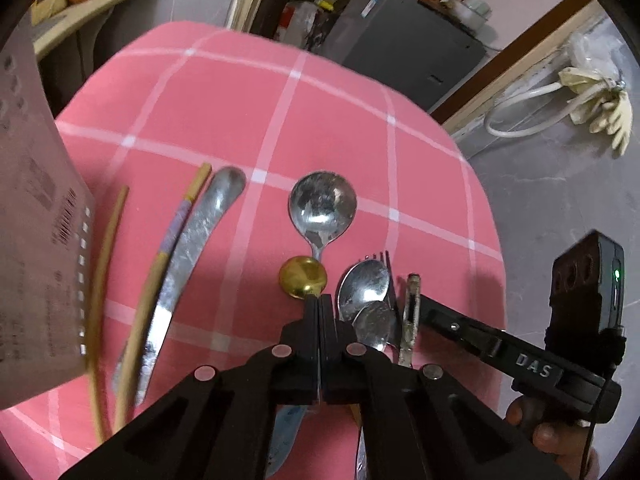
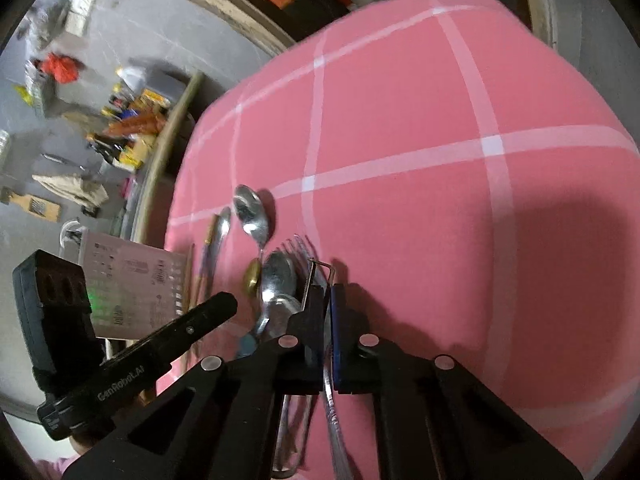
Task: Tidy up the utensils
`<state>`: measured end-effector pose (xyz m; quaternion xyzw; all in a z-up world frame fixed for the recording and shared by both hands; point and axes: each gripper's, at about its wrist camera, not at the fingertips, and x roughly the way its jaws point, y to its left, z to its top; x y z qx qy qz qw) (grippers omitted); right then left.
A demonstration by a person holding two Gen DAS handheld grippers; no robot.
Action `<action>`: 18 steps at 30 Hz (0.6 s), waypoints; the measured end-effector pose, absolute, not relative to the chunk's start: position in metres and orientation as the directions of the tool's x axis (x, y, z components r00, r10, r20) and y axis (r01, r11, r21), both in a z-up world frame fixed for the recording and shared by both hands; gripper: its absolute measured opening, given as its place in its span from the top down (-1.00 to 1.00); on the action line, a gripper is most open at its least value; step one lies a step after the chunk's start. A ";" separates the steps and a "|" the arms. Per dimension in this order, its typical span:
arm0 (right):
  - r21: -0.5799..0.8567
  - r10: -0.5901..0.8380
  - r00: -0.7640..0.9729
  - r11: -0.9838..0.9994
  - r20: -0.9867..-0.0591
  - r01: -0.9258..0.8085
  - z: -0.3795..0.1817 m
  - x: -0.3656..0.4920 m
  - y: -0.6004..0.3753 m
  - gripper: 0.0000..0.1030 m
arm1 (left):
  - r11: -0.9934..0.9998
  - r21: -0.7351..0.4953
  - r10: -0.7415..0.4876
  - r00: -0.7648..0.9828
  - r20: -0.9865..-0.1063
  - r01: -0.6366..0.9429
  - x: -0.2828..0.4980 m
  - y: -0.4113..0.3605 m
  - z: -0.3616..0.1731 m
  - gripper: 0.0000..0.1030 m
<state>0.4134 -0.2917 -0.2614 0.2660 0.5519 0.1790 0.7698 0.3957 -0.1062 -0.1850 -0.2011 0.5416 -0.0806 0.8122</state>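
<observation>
Utensils lie in a row on the pink checked cloth (image 1: 340, 120). My left gripper (image 1: 319, 300) is shut on the gold spoon (image 1: 303, 277), whose bowl sticks out past the fingertips. Beyond it lies a large steel spoon (image 1: 322, 205). To its right lie two stacked spoons (image 1: 364, 290) over a fork (image 1: 380, 258). A knife (image 1: 188, 248) and two chopsticks (image 1: 176, 236) lie to the left. My right gripper (image 2: 327, 292) is shut on a thin metal peeler (image 2: 318, 268) with a steel handle (image 2: 336, 420), beside the fork (image 2: 298, 246) and spoons (image 2: 278, 276).
A white perforated utensil holder (image 1: 36, 216) stands at the left edge of the table; it also shows in the right wrist view (image 2: 132, 288). The cloth (image 2: 440, 160) stretches far and right. Floor clutter and a dark cabinet (image 1: 408, 44) lie beyond the table edge.
</observation>
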 end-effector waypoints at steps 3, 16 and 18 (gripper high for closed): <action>0.607 0.559 0.384 0.795 -0.735 0.004 -0.249 0.401 -0.290 0.97 | 0.912 -0.406 -0.345 0.414 -0.843 -0.066 0.393 -0.104 -0.179 0.98; 0.607 0.552 0.410 0.795 -0.726 0.004 -0.241 0.388 -0.302 0.97 | 0.879 -0.461 -0.397 0.345 -0.850 -0.124 0.407 -0.094 -0.199 0.92; 0.610 0.552 0.416 0.792 -0.722 0.008 -0.242 0.387 -0.306 0.97 | 0.878 -0.463 -0.408 0.320 -0.855 -0.119 0.409 -0.099 -0.203 0.90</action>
